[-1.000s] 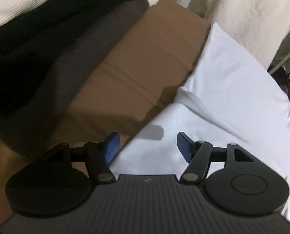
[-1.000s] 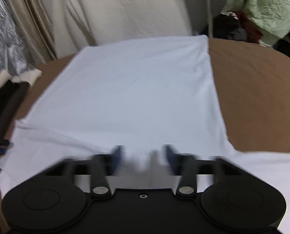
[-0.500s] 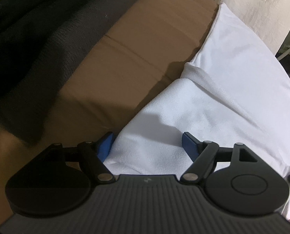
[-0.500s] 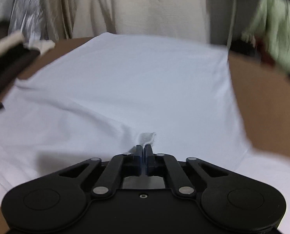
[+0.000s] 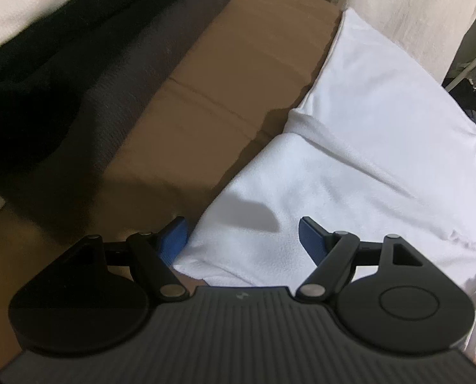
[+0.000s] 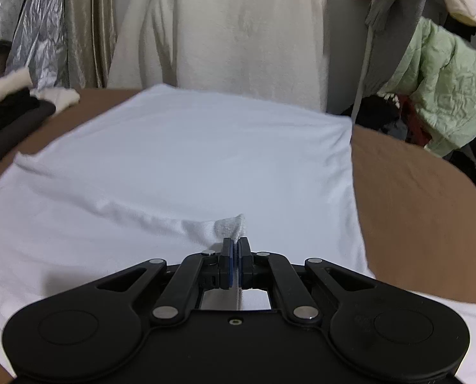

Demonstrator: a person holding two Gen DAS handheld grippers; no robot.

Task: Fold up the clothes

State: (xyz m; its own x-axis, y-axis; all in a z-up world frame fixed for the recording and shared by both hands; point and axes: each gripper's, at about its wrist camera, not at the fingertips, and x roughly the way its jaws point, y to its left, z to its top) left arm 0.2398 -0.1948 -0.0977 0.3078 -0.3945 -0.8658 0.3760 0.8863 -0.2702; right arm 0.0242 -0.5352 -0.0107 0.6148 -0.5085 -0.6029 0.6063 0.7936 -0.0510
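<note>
Two grippers are seen at work on a white garment (image 6: 186,160), which is spread flat across a brown surface (image 6: 413,208) and fills the centre of both wrist views. A pinch of the white cloth has been taken by the right gripper (image 6: 235,264): its jaws, apart a second ago, are now clenched on a small raised tuft at lower centre, so the first lift of a fold is judged to be under way. The left gripper (image 5: 241,235) has been opened slightly wider and is held released at the bottom of its frame, one blue pad off the garment's edge and the other over the cloth, with nothing grasped; a matching grip on that side is judged still to be made. A stack of dark folded clothes (image 5: 46,80) is seen at upper left on the same surface. Cream curtains (image 6: 225,28) are hung behind, and a pale green quilted jacket (image 6: 445,89) is draped at upper right.
</note>
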